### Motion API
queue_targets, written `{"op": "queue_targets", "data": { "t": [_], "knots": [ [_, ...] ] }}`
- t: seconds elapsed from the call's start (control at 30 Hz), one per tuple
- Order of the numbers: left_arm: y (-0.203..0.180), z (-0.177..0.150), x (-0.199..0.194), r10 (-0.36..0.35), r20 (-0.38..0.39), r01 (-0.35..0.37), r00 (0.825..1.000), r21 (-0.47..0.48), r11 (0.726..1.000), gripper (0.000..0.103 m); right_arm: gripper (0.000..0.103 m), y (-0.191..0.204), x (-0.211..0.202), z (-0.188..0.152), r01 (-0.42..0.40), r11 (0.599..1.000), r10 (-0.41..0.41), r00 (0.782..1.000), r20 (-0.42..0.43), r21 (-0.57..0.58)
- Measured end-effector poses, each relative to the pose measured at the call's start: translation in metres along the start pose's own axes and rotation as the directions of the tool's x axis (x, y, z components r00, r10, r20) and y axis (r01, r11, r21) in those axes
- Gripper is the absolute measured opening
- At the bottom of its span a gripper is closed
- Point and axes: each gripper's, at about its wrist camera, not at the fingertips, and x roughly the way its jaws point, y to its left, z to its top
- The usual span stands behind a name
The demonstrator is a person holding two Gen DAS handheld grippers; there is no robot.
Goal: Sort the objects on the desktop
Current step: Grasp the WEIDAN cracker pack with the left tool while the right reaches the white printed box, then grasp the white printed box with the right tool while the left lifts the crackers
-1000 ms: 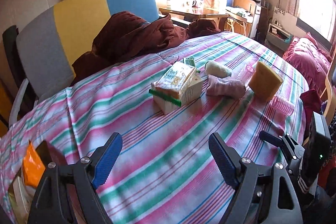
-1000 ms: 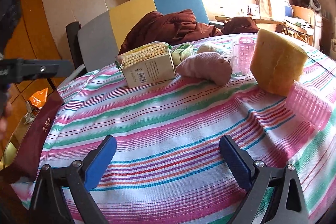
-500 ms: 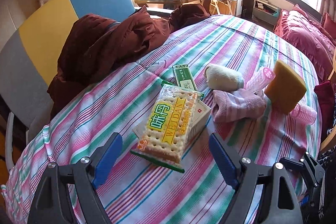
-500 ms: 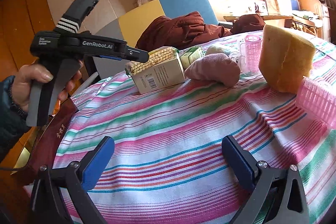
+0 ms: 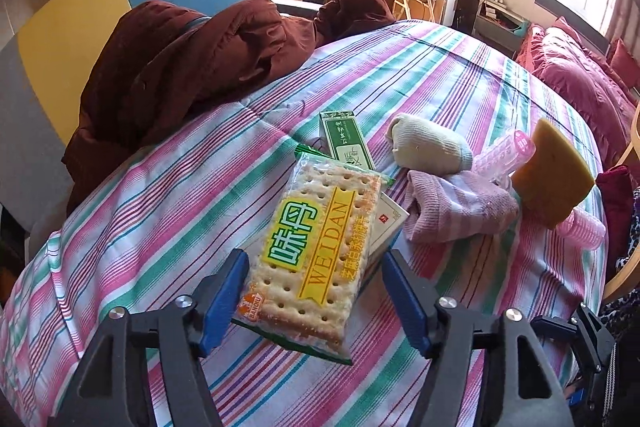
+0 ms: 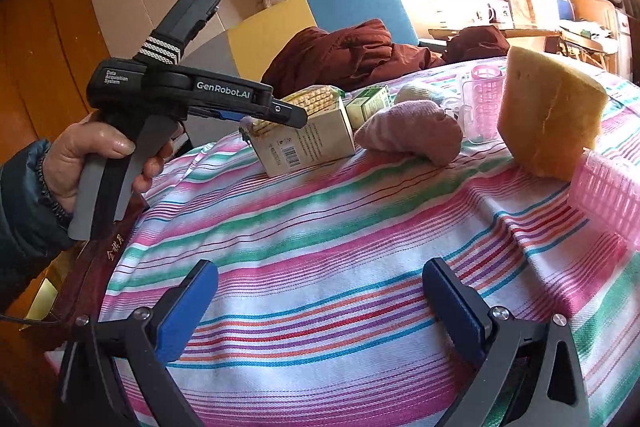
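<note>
A cracker packet (image 5: 312, 259) lies on top of a white box (image 5: 390, 223) on the striped tablecloth (image 5: 180, 211). My left gripper (image 5: 314, 301) is open, its blue pads on either side of the packet's near end. The left pad is close against the wrapper and the right pad stands apart. In the right wrist view a hand (image 6: 100, 155) holds the left gripper (image 6: 296, 117) level with the packet (image 6: 298, 101). My right gripper (image 6: 320, 303) is open above bare cloth, holding nothing.
Beyond the box lie a green carton (image 5: 346, 143), a cream sock (image 5: 428, 147), a pink sock (image 5: 456, 211), a yellow sponge (image 5: 554, 175) and pink hair rollers (image 5: 504, 151). A brown jacket (image 5: 192, 67) is heaped at the table's far left against a chair (image 5: 80, 27).
My left gripper has moved forward and down until it straddles the cracker packet, and its jaws have narrowed a little. The right gripper has barely shifted.
</note>
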Motion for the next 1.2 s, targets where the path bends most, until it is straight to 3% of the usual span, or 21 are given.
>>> {"op": "queue_targets", "data": {
  "t": [0.17,0.33,0.6,0.9,1.07,1.13,1.2],
  "knots": [
    [-0.009,-0.011,-0.009,0.017,0.001,-0.017,1.000,-0.003,1.000,0.053,0.103,0.001,0.000,0.000,0.005,1.000,-0.005,1.000,-0.001,-0.003],
    [-0.011,-0.033,-0.024,0.007,0.022,-0.005,1.000,-0.078,0.997,0.052,0.103,0.002,0.001,0.000,0.008,1.000,-0.008,1.000,-0.002,-0.005],
    [-0.009,-0.097,-0.056,0.084,0.027,-0.077,0.996,-0.208,0.975,0.052,0.103,0.003,0.001,-0.001,0.013,1.000,-0.013,1.000,0.001,-0.007],
    [-0.030,-0.158,-0.077,0.125,0.037,-0.112,0.991,-0.250,0.962,0.050,0.103,0.004,0.001,-0.001,0.024,1.000,-0.024,1.000,-0.001,-0.014],
    [-0.035,-0.166,-0.083,0.138,0.085,-0.112,0.987,-0.259,0.959,0.050,0.103,0.005,0.003,0.002,0.027,0.999,-0.028,0.999,-0.037,-0.035],
    [-0.033,-0.161,-0.082,0.156,0.099,-0.126,0.983,-0.258,0.958,0.059,0.103,0.008,0.005,0.008,0.012,0.998,-0.017,0.997,-0.077,-0.069],
    [-0.028,-0.155,-0.076,0.167,0.094,-0.137,0.981,-0.260,0.956,0.061,0.103,0.009,0.006,0.018,-0.010,0.995,0.001,0.995,-0.099,-0.096]
  ]
}}
